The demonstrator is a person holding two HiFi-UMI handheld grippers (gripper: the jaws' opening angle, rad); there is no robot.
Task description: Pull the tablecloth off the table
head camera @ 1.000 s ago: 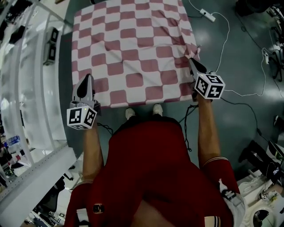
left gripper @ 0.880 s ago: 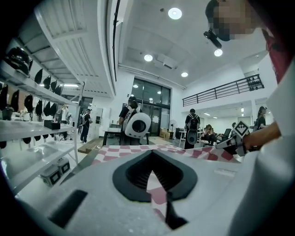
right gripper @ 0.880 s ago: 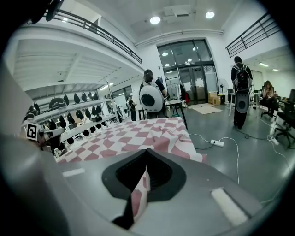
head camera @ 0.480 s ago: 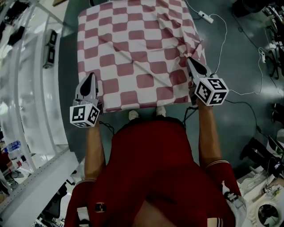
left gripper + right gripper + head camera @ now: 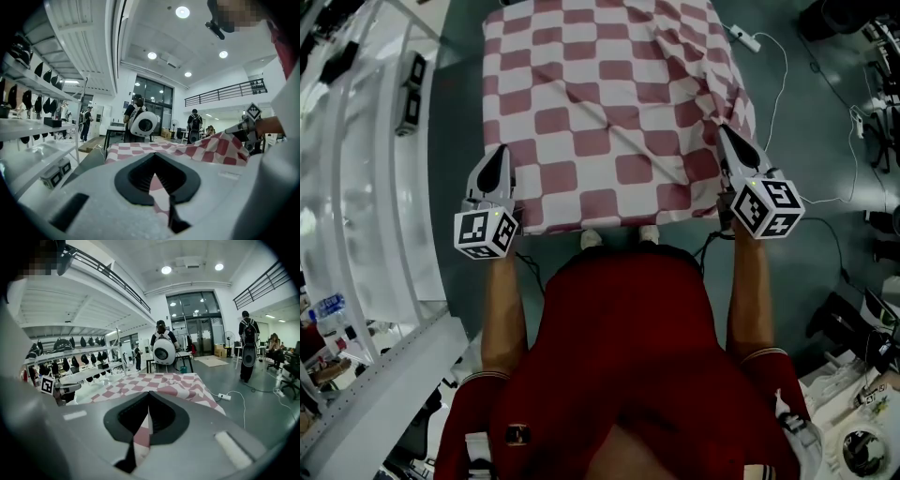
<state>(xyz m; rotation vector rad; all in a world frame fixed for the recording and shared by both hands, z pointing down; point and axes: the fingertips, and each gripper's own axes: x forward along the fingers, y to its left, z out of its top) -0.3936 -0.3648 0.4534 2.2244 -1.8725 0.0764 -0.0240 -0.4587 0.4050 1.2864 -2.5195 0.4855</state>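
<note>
The checked tablecloth [image 5: 609, 103], spread over the tabletop with its near edge hanging at the person's side, is gripped at both near corners by the closed left tool [image 5: 500, 155] and right tool [image 5: 727, 134], and a thin pinched fold may be lost if the pull is uneven or the cloth snags.

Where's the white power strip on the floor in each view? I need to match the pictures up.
Head view: the power strip is at the top right, on the floor just right of the cloth's edge.
Right gripper view: right of centre, on the floor beside the cloth's hanging side.
Left gripper view: not in it.
Shared landmark: the checked tablecloth, seen in all three views.
</note>
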